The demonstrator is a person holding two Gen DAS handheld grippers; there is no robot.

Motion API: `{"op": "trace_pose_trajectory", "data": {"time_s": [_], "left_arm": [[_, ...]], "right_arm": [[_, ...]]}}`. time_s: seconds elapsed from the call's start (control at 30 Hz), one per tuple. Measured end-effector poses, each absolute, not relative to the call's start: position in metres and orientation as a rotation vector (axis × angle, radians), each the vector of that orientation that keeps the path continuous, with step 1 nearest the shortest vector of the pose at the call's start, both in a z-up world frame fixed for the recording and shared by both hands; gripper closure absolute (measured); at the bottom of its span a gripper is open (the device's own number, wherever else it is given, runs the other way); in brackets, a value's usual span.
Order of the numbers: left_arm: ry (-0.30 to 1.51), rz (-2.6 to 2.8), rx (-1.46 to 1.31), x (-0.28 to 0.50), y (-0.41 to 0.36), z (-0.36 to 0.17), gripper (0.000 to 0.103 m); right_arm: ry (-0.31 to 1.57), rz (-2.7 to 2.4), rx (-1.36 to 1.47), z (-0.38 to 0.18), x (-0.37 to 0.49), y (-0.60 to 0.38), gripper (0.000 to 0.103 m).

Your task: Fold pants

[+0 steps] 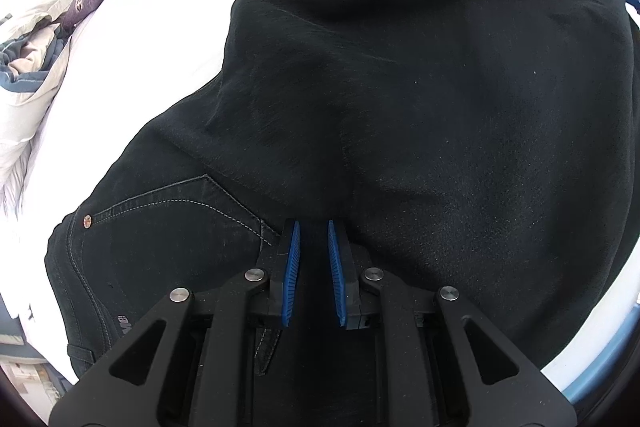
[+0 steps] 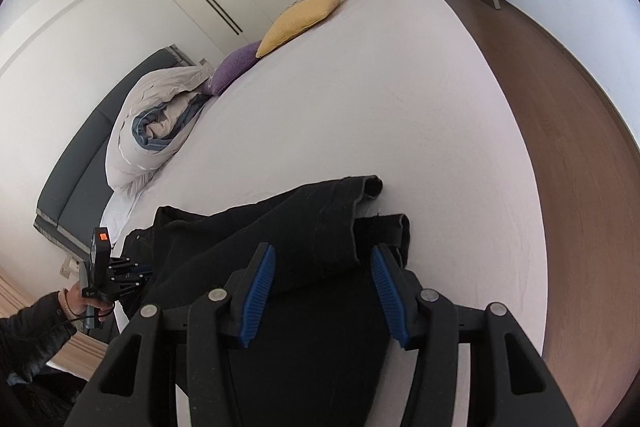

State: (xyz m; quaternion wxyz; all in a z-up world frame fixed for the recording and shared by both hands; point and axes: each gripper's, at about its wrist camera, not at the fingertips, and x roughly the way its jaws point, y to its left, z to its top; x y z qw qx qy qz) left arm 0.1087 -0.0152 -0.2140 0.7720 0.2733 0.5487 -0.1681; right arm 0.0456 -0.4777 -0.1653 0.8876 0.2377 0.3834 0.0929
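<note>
Both grippers are working the black pants (image 2: 288, 227), which are lying on the white bed (image 2: 380, 99) near its foot edge, legs laid one over the other with the hems pointing up the mattress. The left gripper (image 1: 312, 227) is sitting at the waist beside the back pocket (image 1: 180, 219), jaws narrowed to a slim gap; whether fabric is pinched between them cannot be determined. The right gripper (image 2: 322, 259) is hovering over the lower legs with jaws spread wide, holding nothing. Judging from this layout, the fold is going best if hems are aligned first, then carried toward the waistband with even tension. The waistband edge is being hidden below the left tool.
</note>
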Motion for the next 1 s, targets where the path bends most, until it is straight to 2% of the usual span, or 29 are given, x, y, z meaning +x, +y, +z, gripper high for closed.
{"op": "trace_pose_trajectory", "data": {"time_s": [0.33,0.47,0.5,0.57,0.67,0.8,1.0], "left_arm": [[1.196,-0.366,0.590,0.108,-0.017,-0.219,0.088],[1.193,-0.368,0.582,0.108,-0.015,-0.219,0.088],[1.192,-0.370,0.580,0.108,-0.014,-0.220,0.088],[1.191,-0.373,0.573,0.108,-0.012,-0.221,0.088],[1.189,-0.377,0.572,0.107,-0.010,-0.221,0.088],[1.185,-0.381,0.568,0.107,-0.008,-0.220,0.088],[1.177,-0.391,0.564,0.106,-0.005,-0.219,0.088]], "right_arm": [[0.870,0.384,0.409,-0.169,0.073,-0.481,0.050],[0.934,0.442,0.299,-0.172,0.073,-0.464,0.058],[0.939,0.440,0.298,-0.174,0.071,-0.464,0.066],[0.958,0.417,0.295,-0.178,0.067,-0.465,0.076],[0.973,0.396,0.340,-0.176,0.062,-0.464,0.081],[0.961,0.420,0.479,-0.148,0.054,-0.456,0.097],[0.825,0.478,0.857,-0.078,0.033,-0.454,0.097]]}}
